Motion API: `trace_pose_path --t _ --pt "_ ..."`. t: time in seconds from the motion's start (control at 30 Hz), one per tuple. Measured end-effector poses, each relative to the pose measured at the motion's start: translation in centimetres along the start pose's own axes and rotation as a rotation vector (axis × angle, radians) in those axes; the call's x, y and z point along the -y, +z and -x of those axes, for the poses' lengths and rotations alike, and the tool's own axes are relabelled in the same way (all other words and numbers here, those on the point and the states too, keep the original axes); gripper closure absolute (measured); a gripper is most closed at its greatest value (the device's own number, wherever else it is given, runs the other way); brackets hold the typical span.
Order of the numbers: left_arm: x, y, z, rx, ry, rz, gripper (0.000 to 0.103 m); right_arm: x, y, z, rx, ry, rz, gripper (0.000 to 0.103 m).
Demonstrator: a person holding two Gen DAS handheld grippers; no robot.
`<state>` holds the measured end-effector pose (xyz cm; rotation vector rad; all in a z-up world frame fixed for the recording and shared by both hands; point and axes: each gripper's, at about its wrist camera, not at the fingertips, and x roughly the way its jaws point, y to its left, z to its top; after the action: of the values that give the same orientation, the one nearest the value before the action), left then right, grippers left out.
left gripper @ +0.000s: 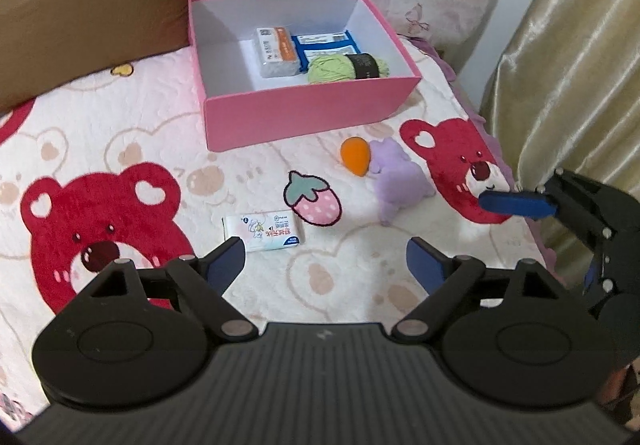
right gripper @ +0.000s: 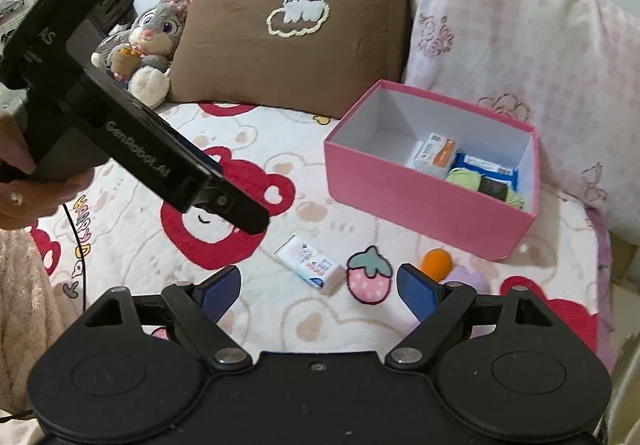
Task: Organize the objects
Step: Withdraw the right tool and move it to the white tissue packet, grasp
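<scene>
Bedding and soft furnishings around the work area

A bear-print blanket [left gripper: 120,149] covers the bed; a brown pillow [right gripper: 292,41] with a stitched cloud leans at its head beside a pink floral pillow [right gripper: 500,45]. A grey plush rabbit [right gripper: 154,41] sits left of the brown pillow, holding what may be a small toy. A beige curtain [left gripper: 580,57] hangs at the bedside.

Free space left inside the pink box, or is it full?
The pink cardboard box has bare white floor in its left half, bordered by the left wall and the grey-orange packet. The right half is crowded: that packet, a blue packet and a green yarn ball.
</scene>
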<state>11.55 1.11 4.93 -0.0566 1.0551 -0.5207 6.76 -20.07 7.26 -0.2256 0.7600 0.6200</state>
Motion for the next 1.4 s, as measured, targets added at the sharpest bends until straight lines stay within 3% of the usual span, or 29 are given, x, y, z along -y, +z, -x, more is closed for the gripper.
trace_pose_path --t 0.37,0.5,0.67,0.97,1.4 --pt "-3.4 -2.5 -2.9 0.039 -0.038 0.049 0.015 -0.8 -1.9 -3.0 0.062 -0.004 -0.003 0.015" --pt "-5.0 -3.1 -4.3 0.053 -0.058 0.087 0.015 -1.2 -2.6 -5.2 0.043 -0.006 0.013 0.015" --pt "-5.9 -3.5 -6.2 0.086 -0.056 0.064 0.015 -0.9 -3.4 -7.8 0.041 -0.02 0.007 0.015" --pt "-5.8 -4.1 -10.1 0.053 -0.045 0.019 0.015 0.0 -4.3 -10.6 0.012 -0.009 -0.036 0.015" --pt "-8.6 -4.1 -13.9 0.066 -0.025 0.097 0.017 -1.0 -4.7 -15.1 -0.016 0.016 -0.018 0.016"
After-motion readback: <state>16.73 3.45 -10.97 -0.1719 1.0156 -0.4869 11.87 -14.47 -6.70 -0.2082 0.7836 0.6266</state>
